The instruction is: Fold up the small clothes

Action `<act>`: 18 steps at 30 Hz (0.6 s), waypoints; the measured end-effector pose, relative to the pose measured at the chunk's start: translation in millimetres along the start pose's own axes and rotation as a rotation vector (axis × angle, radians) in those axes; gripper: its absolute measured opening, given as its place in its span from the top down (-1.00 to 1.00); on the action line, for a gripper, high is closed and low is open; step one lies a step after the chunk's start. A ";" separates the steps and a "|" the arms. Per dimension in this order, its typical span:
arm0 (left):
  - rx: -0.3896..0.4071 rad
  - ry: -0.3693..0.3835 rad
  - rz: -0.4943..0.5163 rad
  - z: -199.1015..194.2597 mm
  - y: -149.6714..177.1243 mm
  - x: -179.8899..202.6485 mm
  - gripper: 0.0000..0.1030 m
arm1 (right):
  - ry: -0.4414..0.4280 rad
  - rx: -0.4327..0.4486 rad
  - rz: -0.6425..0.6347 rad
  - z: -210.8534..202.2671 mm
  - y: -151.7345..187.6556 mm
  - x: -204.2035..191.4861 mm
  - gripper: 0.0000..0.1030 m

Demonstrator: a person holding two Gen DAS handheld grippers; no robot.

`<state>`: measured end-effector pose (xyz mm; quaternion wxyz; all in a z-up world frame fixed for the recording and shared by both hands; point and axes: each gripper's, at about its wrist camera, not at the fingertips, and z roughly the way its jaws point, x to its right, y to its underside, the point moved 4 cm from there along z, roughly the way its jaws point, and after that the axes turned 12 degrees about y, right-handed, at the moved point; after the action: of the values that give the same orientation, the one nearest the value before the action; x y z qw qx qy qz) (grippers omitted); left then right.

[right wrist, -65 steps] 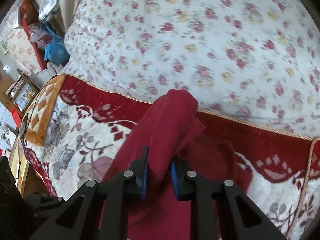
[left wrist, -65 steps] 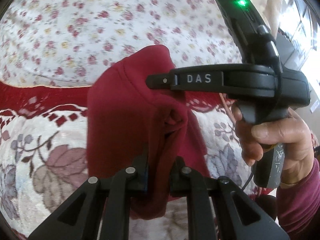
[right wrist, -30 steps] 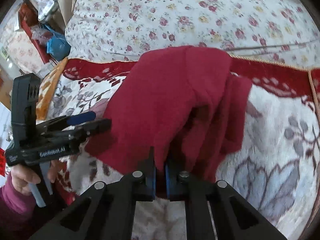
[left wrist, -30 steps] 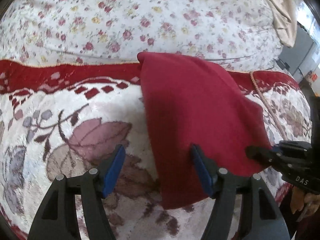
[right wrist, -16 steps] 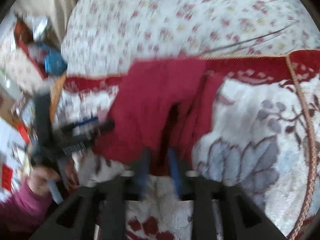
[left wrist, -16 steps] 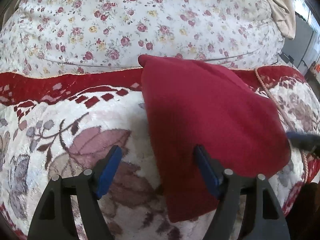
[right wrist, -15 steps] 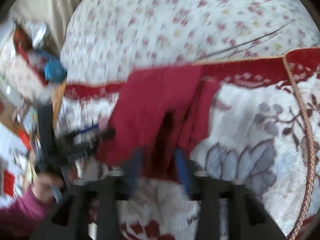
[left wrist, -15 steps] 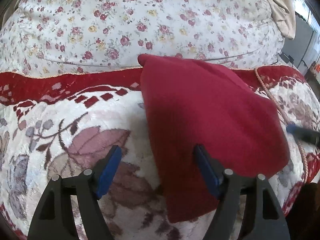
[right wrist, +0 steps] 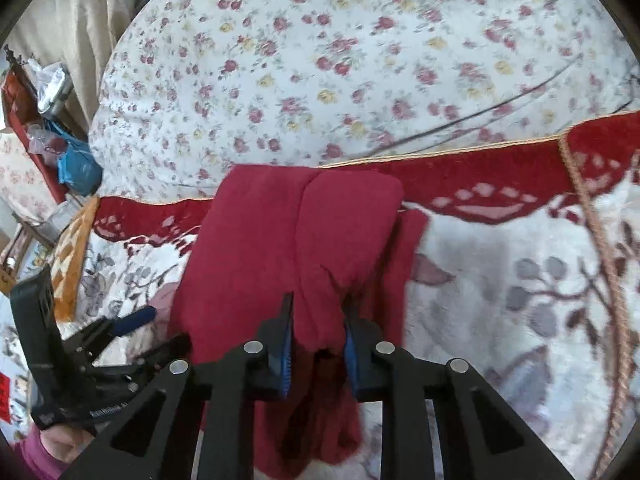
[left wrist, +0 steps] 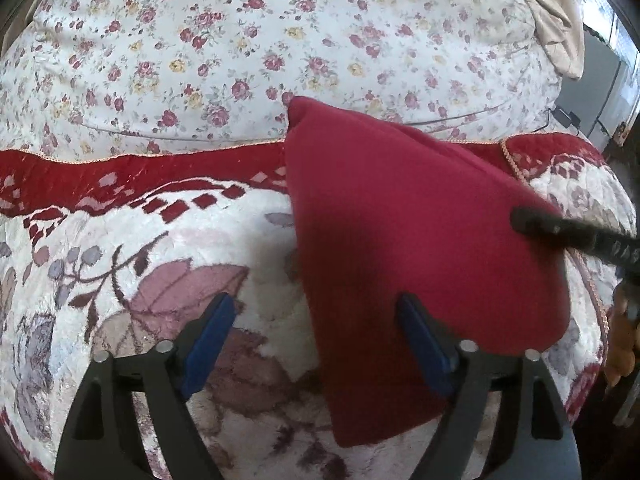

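A dark red garment (left wrist: 400,248) lies folded on the patterned blanket (left wrist: 140,248), its far corner reaching the floral quilt. My left gripper (left wrist: 316,332) is open and empty, its right finger over the garment's near left edge. In the right wrist view the same garment (right wrist: 288,240) lies flat with a fold line down its middle. My right gripper (right wrist: 318,336) is open, its jaws apart on either side of the garment's near edge. The left gripper (right wrist: 132,336) shows at lower left there, and the right gripper's tip (left wrist: 560,232) shows at the right of the left wrist view.
A floral quilt (left wrist: 280,40) rises behind the blanket. The blanket's corded edge (right wrist: 592,220) runs down the right. Bags and clutter (right wrist: 60,128) sit at the far left beside a curtain. A beige cloth (left wrist: 560,20) hangs at upper right.
Both grippers have let go of the garment, the left first and the right just now. The garment has dropped from held-up to lying flat on the blanket.
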<state>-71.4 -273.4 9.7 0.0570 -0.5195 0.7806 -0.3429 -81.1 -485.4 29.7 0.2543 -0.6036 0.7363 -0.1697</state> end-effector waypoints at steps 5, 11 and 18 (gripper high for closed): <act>-0.011 -0.009 -0.008 3.7 2.0 -0.6 -0.64 | 0.043 -0.015 -0.005 11.5 9.6 1.1 0.47; -0.004 -0.011 -0.029 2.6 -0.7 -4.3 -0.64 | 0.047 0.077 0.036 -18.9 -17.0 -4.4 0.12; -0.011 -0.010 -0.039 7.4 0.2 -6.8 -0.70 | 0.128 0.032 -0.076 42.4 -41.9 -29.2 0.13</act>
<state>-65.1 -271.1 2.1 0.0513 -0.5366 0.7718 -0.3372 -18.7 -463.4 23.5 0.2097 -0.6150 0.7248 -0.2291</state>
